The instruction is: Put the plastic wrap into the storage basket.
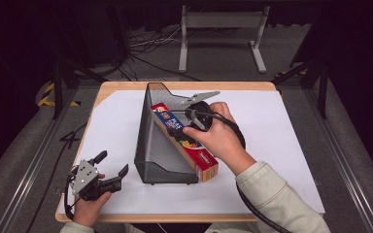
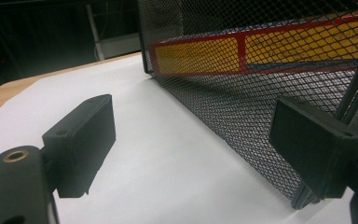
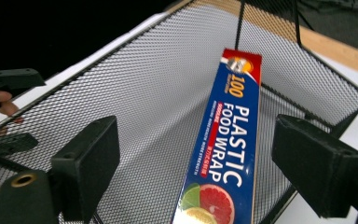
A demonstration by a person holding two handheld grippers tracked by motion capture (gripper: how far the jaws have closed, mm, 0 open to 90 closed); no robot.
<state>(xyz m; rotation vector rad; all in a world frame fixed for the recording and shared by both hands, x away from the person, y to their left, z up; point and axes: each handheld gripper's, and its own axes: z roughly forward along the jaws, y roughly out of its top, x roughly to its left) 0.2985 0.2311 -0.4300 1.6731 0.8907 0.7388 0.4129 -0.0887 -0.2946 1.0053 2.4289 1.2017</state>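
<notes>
A black mesh basket (image 1: 156, 145) (image 2: 242, 112) (image 3: 158, 93) stands mid-table. A long blue and red plastic food wrap box (image 1: 205, 162) (image 3: 228, 135) lies slanted inside it along the right wall, its near end sticking out; its red and yellow side shows through the mesh (image 2: 261, 51). My right gripper (image 1: 177, 128) (image 3: 200, 158) hovers open just over the box, its jaws set wide on either side without touching it. My left gripper (image 1: 112, 163) (image 2: 198, 144) is open and holds nothing, low over the table by the basket's near left corner. It shows again at the far left (image 3: 9, 79).
A white sheet (image 1: 281, 145) covers most of the wooden table (image 1: 126, 86). Beyond the far edge are floor cables (image 1: 145, 43) and a grey metal stand (image 1: 221, 29). Dark rails (image 1: 29, 160) run along both sides of the table.
</notes>
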